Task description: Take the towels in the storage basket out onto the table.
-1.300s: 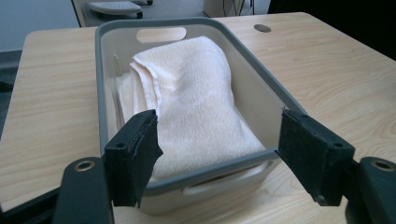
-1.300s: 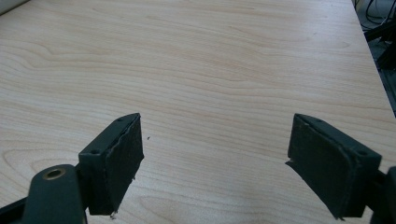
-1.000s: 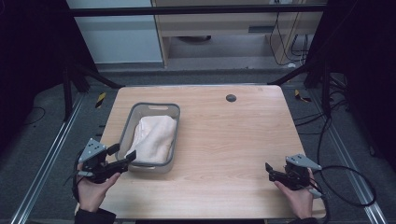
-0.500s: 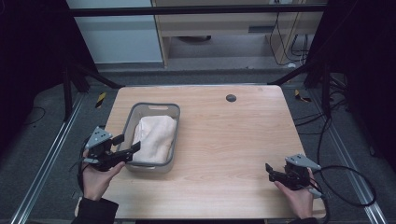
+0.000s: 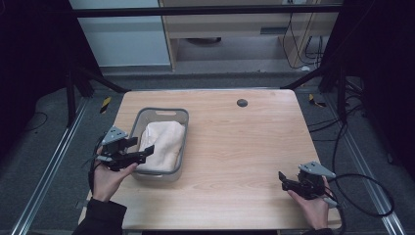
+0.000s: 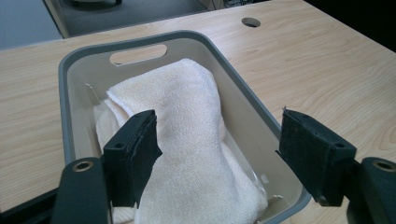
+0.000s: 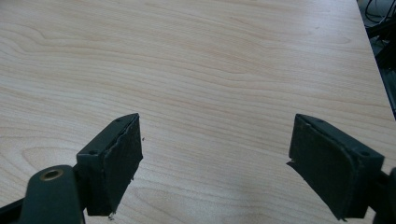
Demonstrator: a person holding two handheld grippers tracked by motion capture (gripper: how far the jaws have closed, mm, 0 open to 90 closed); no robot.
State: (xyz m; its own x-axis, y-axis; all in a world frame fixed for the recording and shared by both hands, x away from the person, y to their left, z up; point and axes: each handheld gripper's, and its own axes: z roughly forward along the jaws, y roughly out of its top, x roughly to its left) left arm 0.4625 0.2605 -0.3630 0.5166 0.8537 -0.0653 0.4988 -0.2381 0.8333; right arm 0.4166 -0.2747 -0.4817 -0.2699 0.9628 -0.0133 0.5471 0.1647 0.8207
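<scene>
Hovering at the near-left corner of the grey basket: left tongs, held in the person's left hand. Jaws spread wide, nothing between them. In the left gripper view, one jaw sits over the white towel inside the basket, the other over the basket's rim on the side toward the bare wood. No contact with towel or rim that I can confirm.

Basket sits on the left half of the wooden surface, long axis running away from the person. Handle slot cut in its far wall. Towel is folded and bunched, lying lengthwise inside the basket, piled toward the person's end and against one long wall; pale basket floor visible beside it.

Round cable hole in the surface, beyond and right of the basket, near the far edge.

Right tongs well apart from the basket, at the near-right corner of the surface, held in the right hand. Jaws also wide apart and empty, with bare wood grain between them in the right gripper view. Black cable loops off the right tongs past the surface edge, over the floor.
</scene>
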